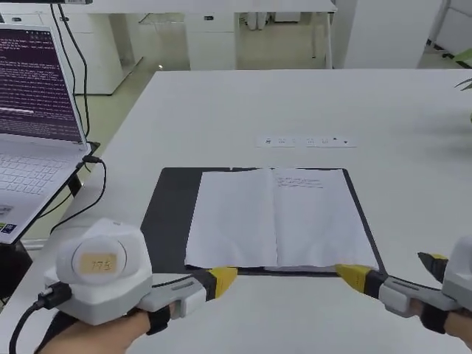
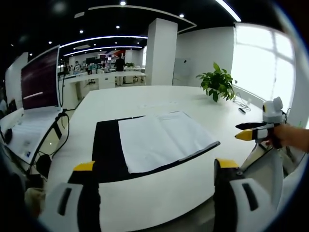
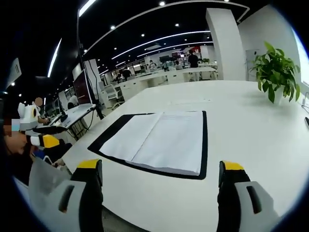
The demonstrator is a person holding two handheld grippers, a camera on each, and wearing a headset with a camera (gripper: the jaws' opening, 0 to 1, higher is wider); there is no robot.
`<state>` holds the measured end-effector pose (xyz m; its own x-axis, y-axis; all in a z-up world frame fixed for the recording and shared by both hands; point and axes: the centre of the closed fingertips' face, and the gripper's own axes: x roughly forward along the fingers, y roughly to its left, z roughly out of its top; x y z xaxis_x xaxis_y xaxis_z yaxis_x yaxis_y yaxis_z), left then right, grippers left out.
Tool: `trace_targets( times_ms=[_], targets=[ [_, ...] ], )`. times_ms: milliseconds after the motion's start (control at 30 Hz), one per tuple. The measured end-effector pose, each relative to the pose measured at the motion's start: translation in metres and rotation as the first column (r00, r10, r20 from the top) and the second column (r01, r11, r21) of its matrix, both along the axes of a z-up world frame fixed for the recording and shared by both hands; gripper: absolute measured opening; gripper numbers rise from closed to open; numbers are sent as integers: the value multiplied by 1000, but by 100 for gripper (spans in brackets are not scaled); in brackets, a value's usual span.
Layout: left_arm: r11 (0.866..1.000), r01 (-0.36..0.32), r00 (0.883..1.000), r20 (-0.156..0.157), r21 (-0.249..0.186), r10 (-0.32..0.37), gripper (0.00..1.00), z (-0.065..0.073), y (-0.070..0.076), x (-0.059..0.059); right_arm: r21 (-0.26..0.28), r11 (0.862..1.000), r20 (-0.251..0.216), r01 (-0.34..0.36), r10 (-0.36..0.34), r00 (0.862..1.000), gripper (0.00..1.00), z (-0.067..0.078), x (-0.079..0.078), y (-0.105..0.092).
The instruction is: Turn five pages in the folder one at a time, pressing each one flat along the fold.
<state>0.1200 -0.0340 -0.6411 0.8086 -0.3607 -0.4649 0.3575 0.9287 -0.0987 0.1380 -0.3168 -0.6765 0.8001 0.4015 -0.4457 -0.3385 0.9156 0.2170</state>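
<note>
A black folder [image 1: 171, 214] lies open on the white table [image 1: 295, 103], its white pages [image 1: 280, 217] spread flat with a few printed lines at the top of the right page. My left gripper [image 1: 214, 284] hovers just off the folder's near left corner, jaws open and holding nothing. My right gripper [image 1: 394, 267] is off the near right corner, also open and free of the paper. In the left gripper view, the folder [image 2: 108, 154] lies ahead of the open left gripper [image 2: 154, 165]. In the right gripper view, the pages [image 3: 159, 137] lie beyond the right gripper [image 3: 160, 165].
An open laptop [image 1: 29, 147] with black cables [image 1: 88, 184] stands off the table's left edge. A flush socket strip [image 1: 306, 141] sits beyond the folder. A potted plant [image 2: 217, 82] stands at the far right of the table. Desks and people are in the background.
</note>
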Motion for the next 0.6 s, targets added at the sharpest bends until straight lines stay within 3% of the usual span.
trace_targets(
  times_ms=[400,600],
  targets=[
    [999,7,1000,7,41,-7,99,-1,5,7,5,1000,14,6,-6,1000,100,4,-1,-2],
    [997,41,999,-15,63,-40,99,-10,-5,16,8,1000,24,12,-12,1000,100,6,-2,0]
  ],
)
